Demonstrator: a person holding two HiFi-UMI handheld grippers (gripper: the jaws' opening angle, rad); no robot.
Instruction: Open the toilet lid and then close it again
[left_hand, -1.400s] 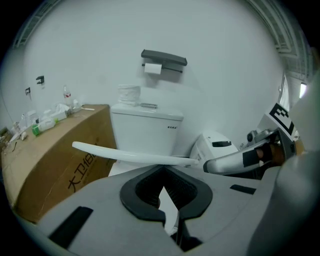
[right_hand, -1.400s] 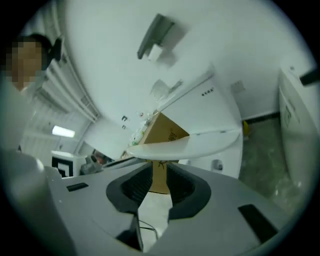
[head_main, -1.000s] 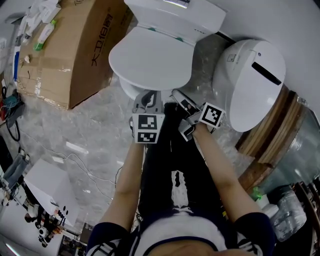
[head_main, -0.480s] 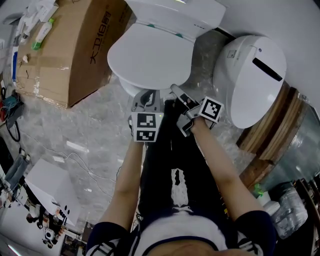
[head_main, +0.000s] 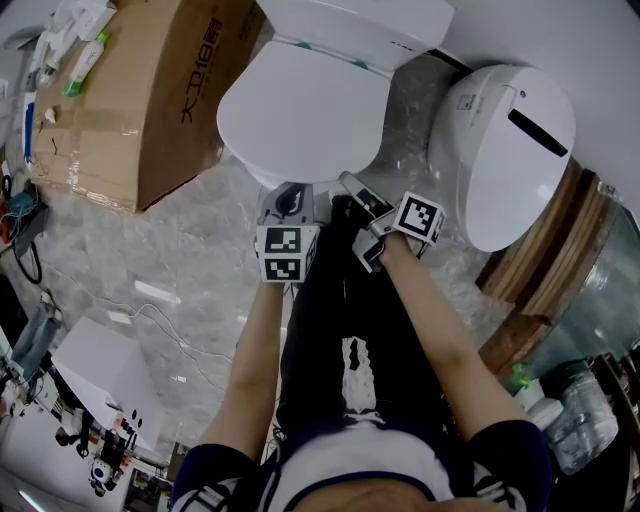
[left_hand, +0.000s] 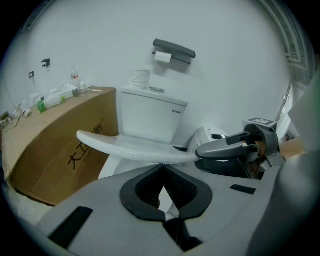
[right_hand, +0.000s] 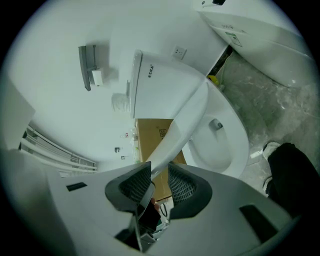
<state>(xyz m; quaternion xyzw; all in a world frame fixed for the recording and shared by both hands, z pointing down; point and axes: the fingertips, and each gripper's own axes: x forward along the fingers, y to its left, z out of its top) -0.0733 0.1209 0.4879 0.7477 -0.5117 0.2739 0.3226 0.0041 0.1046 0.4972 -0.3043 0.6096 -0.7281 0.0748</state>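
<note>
Cool, even indoor light with soft shadows. The glossy white toilet lid (head_main: 300, 100) washes out at upper centre. Both gripper views bend at the edges, with black corners and blurred lower foreground.

A brown cardboard box with black printed characters (head_main: 130, 100) stands on the grey marbled floor (head_main: 190, 240), a separate white oval ceramic toilet unit (head_main: 505, 150) sits at the right beside a wooden frame (head_main: 530, 265), and a grey paper holder (left_hand: 173, 50) hangs on the white wall.
</note>
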